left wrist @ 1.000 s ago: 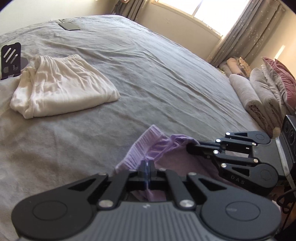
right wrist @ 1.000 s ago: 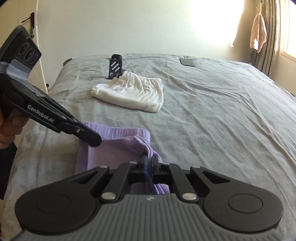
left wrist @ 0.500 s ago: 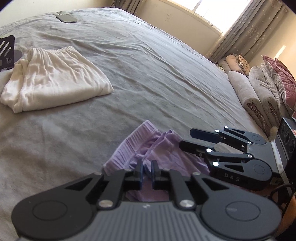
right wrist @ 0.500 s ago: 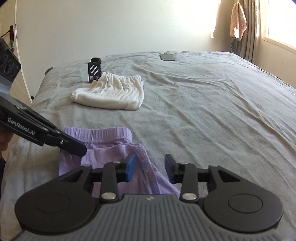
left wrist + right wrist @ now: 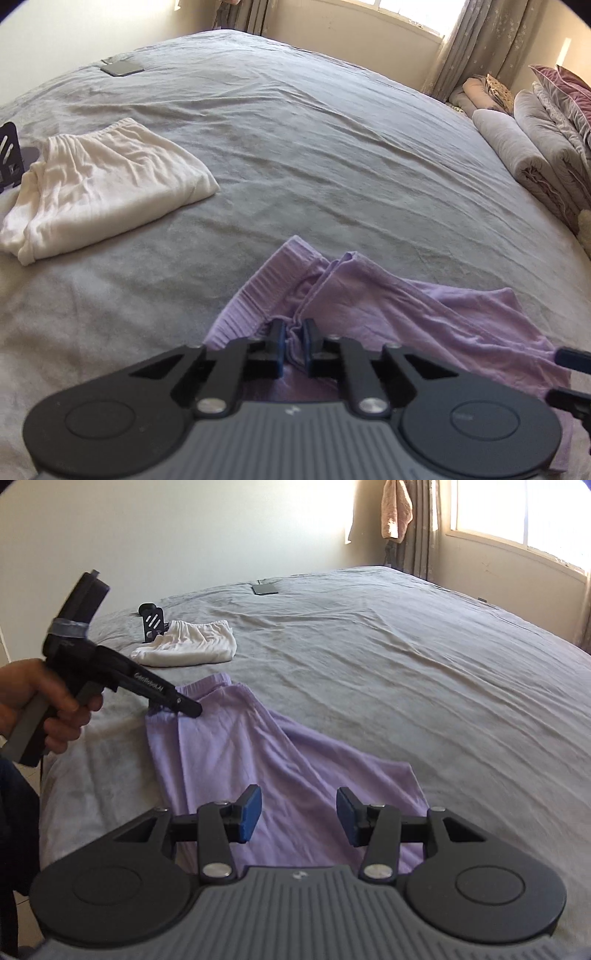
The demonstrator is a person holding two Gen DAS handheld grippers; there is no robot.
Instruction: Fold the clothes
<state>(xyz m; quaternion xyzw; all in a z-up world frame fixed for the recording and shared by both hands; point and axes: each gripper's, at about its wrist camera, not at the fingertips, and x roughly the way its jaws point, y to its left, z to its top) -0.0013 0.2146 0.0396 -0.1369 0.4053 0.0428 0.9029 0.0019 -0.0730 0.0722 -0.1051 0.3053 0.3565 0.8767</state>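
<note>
Both grippers are over the purple garment on the grey bed, and they stand differently. My left gripper is pinched nearly shut on a bunch of the purple cloth close to the ribbed waistband; its jaws have just been closing, and a fold of cloth sits gathered between the pads. My right gripper holds nothing: its jaws have just been opening and stand about half apart, with the cloth lying flat on the bed below the gap and not pressed by either pad. I judge that I am partway through folding this second piece, since the white garment already lies folded farther up the bed, beside a black stand. The purple one is laid out long, waistband end under my left hand, the other end trailing toward the lower right past my right gripper. The next move, as I read it, calls for the right gripper to come down on a free edge or corner near the far end and close there, while the left keeps the waistband end held, so the cloth can be drawn straight and doubled over. A dark flat thing lies far off, well apart from all this.
</note>
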